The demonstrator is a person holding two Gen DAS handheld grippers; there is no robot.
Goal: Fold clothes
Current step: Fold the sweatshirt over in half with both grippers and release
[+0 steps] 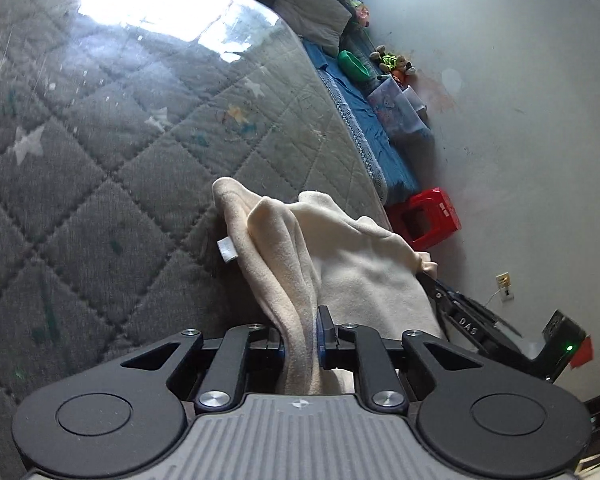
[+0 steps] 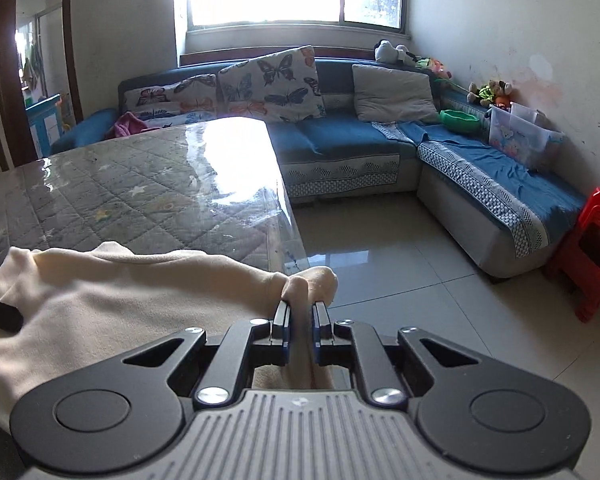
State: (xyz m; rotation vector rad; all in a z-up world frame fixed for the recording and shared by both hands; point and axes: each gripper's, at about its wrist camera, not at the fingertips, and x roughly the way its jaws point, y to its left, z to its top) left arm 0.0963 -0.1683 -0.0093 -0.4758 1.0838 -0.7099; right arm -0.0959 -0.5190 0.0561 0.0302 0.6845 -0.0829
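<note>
A cream fleece garment [image 1: 340, 264] is held up over the grey quilted table [image 1: 100, 140]. My left gripper [image 1: 302, 336] is shut on a bunched fold of it, with a small white tag [image 1: 227, 249] on its left edge. My right gripper [image 2: 300, 320] is shut on another bunched edge of the same garment [image 2: 120, 300] near the table's right corner. The right gripper's black body [image 1: 472, 328] shows past the cloth in the left wrist view. The left gripper's dark tip [image 2: 0, 314] shows at the far left in the right wrist view.
The table [image 2: 140, 200] has a glossy clear cover with window glare. A blue corner sofa [image 2: 460, 168] with pillows, toys, a green bowl [image 2: 460, 120] and a plastic box [image 2: 520, 136] stands behind. A red stool [image 2: 596, 248] stands at the right on the tiled floor.
</note>
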